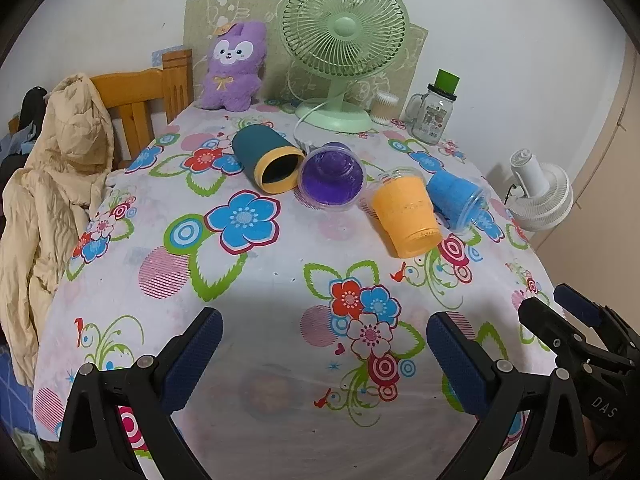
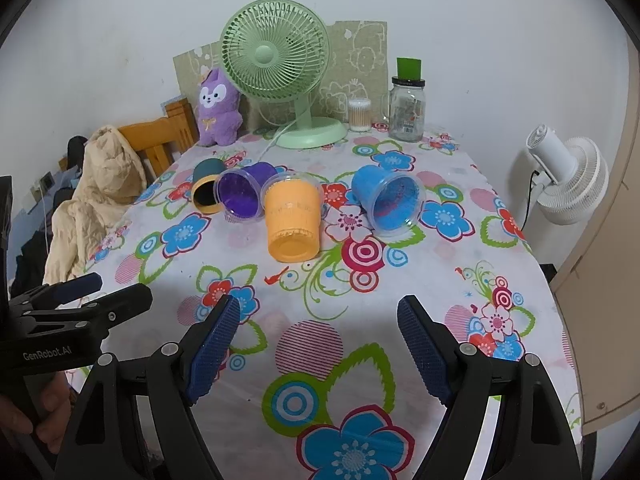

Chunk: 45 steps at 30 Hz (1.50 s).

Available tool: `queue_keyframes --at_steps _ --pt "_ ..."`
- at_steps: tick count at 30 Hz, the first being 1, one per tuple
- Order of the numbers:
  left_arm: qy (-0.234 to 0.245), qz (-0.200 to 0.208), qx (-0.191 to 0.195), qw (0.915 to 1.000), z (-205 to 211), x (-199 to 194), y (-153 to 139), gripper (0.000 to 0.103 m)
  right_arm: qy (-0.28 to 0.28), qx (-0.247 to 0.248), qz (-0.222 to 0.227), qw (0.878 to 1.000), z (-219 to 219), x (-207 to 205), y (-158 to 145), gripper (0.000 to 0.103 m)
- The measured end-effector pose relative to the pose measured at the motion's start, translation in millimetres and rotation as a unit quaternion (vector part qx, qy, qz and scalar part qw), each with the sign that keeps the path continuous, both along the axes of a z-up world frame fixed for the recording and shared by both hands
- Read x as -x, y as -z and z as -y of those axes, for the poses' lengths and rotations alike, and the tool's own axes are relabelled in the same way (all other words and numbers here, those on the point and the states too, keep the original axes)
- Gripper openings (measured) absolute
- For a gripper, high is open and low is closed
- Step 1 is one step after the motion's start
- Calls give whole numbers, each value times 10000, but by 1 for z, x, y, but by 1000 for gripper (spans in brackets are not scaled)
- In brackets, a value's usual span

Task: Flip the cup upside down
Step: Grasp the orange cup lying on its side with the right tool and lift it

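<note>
Several cups lie on their sides in a row on the flowered tablecloth (image 1: 280, 280): a dark green cup with a yellow rim (image 1: 267, 160) (image 2: 207, 188), a purple cup (image 1: 333, 174) (image 2: 243, 192), an orange cup (image 1: 406, 216) (image 2: 294, 222) and a blue cup (image 1: 458, 198) (image 2: 390, 200). The orange cup's base faces me; the others show their mouths. My left gripper (image 1: 324, 336) is open and empty, near the table's front edge. My right gripper (image 2: 320, 328) is open and empty, also well short of the cups. Each gripper shows at the other view's edge.
At the table's back stand a green desk fan (image 1: 344, 48), a purple plush toy (image 1: 234, 68), a glass jar with a green lid (image 1: 434, 112) and a cotton swab box (image 1: 385, 108). A wooden chair with a beige coat (image 1: 60, 152) is left. A white fan (image 1: 540, 196) is right.
</note>
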<state>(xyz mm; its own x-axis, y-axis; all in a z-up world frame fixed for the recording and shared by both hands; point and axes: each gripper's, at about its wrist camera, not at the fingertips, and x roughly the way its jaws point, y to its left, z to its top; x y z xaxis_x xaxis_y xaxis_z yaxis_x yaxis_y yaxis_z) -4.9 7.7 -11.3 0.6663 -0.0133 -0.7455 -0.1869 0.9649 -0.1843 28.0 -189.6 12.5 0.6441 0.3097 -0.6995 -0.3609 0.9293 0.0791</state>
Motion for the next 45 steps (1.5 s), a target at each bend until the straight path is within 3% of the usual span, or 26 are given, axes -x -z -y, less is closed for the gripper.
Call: queue_keyframes --at_steps 11,19,26,34,40,45 --pt "-99 -260 133 9995 -14 -11 16 103 30 21 -331 9994 -12 -26 17 83" --pt "-123 -477 101 9987 -23 -27 30 103 57 86 -630 9980 -31 -74 31 83" --pt "-162 -665 16 9977 -29 -49 39 103 -156 327 -630 9974 -56 -106 38 83" --pt "-127 -771 12 9969 -32 -59 46 103 -383 366 -932 9942 -75 -133 56 82" --pt "-177 -821 29 9965 -35 -62 48 103 -518 341 -1031 9927 -80 -140 61 58" --pt "-154 -817 32 9965 -34 -61 48 103 -576 340 -1044 9923 -81 -142 60 57"
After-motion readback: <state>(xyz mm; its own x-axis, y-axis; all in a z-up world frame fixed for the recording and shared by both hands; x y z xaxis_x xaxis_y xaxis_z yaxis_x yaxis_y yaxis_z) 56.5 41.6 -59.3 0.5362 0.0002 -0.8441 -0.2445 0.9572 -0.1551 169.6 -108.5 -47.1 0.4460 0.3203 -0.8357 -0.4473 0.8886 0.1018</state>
